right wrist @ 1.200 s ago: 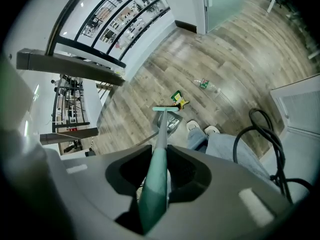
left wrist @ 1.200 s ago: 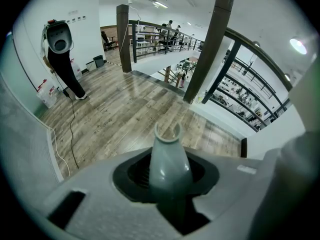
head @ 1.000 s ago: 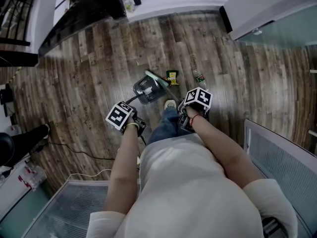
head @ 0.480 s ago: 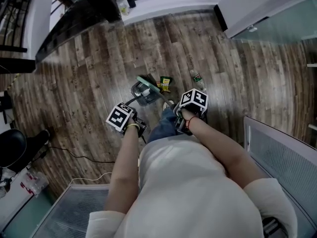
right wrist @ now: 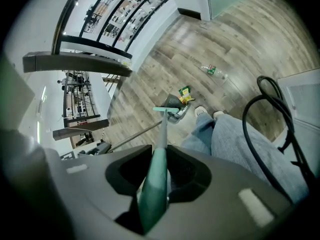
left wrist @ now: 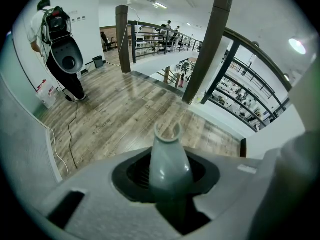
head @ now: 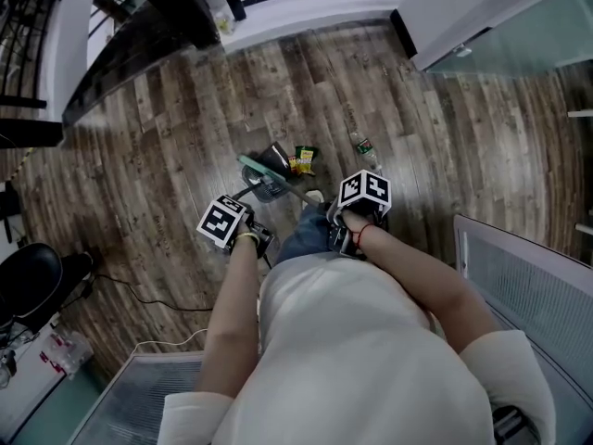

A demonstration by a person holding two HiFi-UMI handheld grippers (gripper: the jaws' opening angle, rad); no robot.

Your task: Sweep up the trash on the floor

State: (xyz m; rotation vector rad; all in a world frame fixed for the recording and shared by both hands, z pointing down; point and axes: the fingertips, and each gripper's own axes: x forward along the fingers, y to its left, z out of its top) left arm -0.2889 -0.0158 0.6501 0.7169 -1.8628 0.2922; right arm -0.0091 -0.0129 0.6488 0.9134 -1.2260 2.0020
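Head view showed a person standing on the wood-plank floor (head: 157, 146), seemingly in the middle of gathering litter. The left gripper (left wrist: 170, 196) had its fingers clamped on the grey end of the dustpan handle (left wrist: 169, 159), with the dustpan (head: 264, 190) resting on the boards just ahead of the person's shoe (head: 317, 195). The right gripper (right wrist: 155, 194) had its fingers shut round the teal broom handle (right wrist: 161, 134). The broom head (right wrist: 167, 110) sat above the pan, its dark bristles right beside a yellow snack packet (head: 304, 158). A plastic bottle (head: 363, 144) lay farther out to the right, apart from both tools. Neither piece appeared to be in the pan yet. The next stroke would likely need to draw the packet back into the pan's mouth while the left side held the pan steady, before reaching for the bottle.
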